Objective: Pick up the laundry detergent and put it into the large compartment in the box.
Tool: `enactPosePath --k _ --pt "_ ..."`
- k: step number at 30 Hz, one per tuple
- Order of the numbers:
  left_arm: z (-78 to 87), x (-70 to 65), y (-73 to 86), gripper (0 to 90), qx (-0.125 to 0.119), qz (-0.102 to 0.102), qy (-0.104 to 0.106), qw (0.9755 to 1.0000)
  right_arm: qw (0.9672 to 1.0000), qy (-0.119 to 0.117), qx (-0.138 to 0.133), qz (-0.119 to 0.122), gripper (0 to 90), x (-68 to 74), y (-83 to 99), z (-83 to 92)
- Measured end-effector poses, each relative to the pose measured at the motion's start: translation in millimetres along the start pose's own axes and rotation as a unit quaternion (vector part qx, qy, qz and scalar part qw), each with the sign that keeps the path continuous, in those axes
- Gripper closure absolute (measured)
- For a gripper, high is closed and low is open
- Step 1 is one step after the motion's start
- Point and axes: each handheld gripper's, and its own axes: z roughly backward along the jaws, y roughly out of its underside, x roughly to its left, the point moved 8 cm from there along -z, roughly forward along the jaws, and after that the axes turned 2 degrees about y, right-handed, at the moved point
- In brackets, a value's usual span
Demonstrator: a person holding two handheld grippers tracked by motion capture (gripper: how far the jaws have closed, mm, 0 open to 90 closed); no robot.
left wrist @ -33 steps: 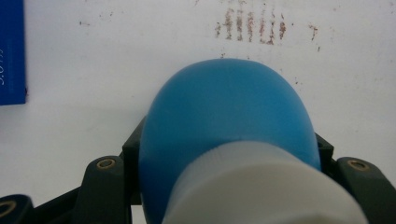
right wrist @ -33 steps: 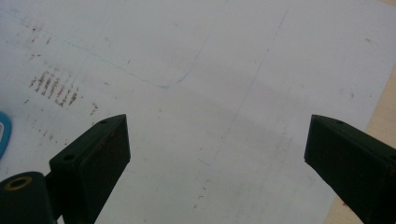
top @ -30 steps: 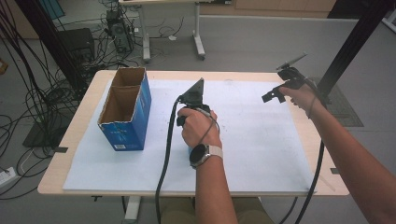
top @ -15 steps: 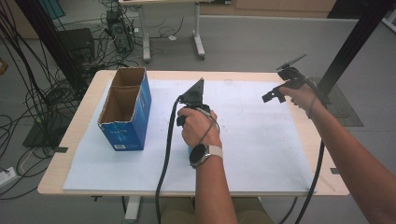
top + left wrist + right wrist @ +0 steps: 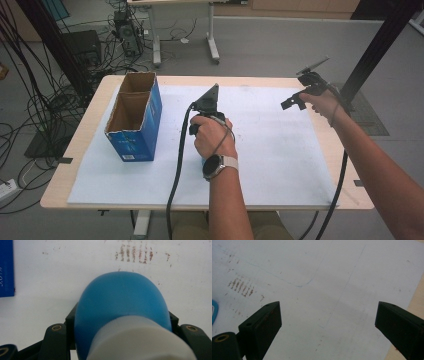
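**Blue-and-white bottle held in left tool, mid-desk; right tool idle**

Item: blue bottle with a white end (image 5: 122, 322), rounded blue end pointing away from the camera in the left gripper view. The left tool (image 5: 122, 340) is clamped on it, one black jaw at each side. In the high view this tool (image 5: 207, 107) sits at the centre of the frame, over the white sheet (image 5: 280, 145) on the desk (image 5: 345, 150); the bottle itself is hidden under the hand there.

Second tool: the right tool (image 5: 327, 322) has its jaws wide apart with nothing between them. In the high view it (image 5: 300, 97) hangs at the upper right, above the sheet's far corner.

Risks, as judged:
- The bottle's body is smooth and rounded, so it could squirt out of the jaws if the grip slackens or the tool tips.
- Set down on its domed end, it would likely roll or topple.
- If it is bound for the box, a low carry could strike the rim and knock the box over.

Surroundings: an open blue cardboard box (image 5: 132, 122), two compartments, left of centre and well apart from the held bottle (both compartments look empty). Brownish smear marks (image 5: 133, 253) on the sheet. Nothing stands between bottle and box.
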Motion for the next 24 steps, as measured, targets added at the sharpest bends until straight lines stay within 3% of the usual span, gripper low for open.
enactPosePath --k 19,24 --pt "0.2 0.5 -0.5 39.8 -0.004 -0.01 0.003 0.9999 1.0 0.001 -0.004 0.0 6.9 -0.2 0.3 2.0" --pt "1.0 1.9 -0.3 39.8 0.006 -0.018 0.007 0.9998 1.0 0.002 -0.004 0.0 7.0 -0.2 0.4 2.6"
